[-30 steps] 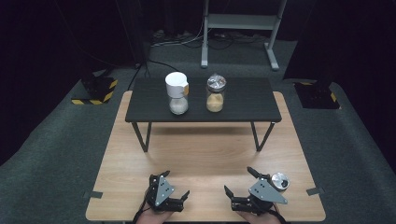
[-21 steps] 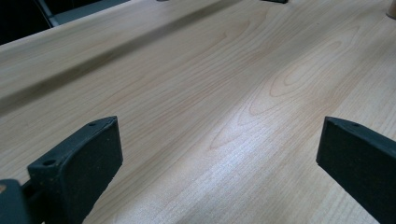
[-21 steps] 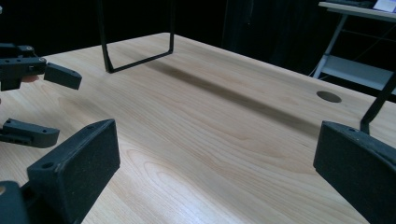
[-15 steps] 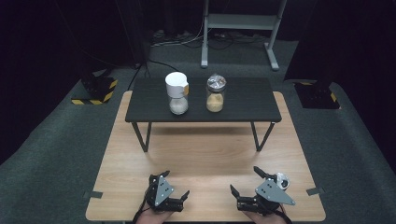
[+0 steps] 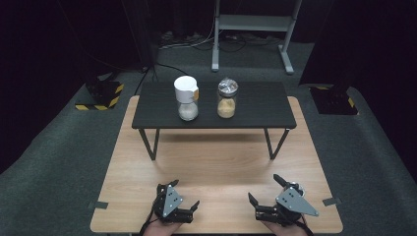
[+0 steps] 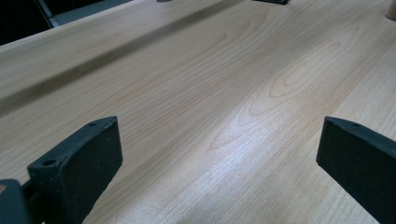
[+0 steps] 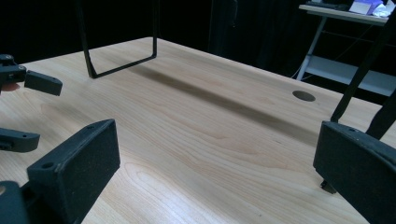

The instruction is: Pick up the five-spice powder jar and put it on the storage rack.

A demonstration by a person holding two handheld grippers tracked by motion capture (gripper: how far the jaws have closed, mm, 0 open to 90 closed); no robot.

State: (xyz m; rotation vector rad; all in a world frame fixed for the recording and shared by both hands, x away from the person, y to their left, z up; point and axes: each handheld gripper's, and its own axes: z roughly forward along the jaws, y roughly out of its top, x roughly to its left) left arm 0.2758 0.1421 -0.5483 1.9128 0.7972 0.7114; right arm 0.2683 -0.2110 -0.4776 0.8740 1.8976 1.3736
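Observation:
On a low black table (image 5: 255, 105) at the far half of the wooden tabletop (image 5: 216, 162) stand two glass jars. The left jar (image 5: 187, 98) has a tall white cap and pale contents; the right jar (image 5: 227, 101) has a shiny lid and tan contents. My left gripper (image 5: 186, 193) rests open near the front edge, left of centre, its black jaws wide apart over bare wood (image 6: 219, 158). My right gripper (image 5: 263, 187) is open near the front edge at the right, with nothing between its jaws (image 7: 217, 163). The right gripper view also shows the left gripper (image 7: 35, 109) at the far left.
The black table's thin metal legs (image 5: 149, 143) stand on the wood ahead of both grippers. A round hole (image 7: 303, 95) is in the tabletop. Grey carpet surrounds the table, with striped bases (image 5: 98, 96) and a metal stand (image 5: 251, 29) behind.
My right gripper has shifted a little to the right along the front edge. The left gripper and the jars have stayed put.

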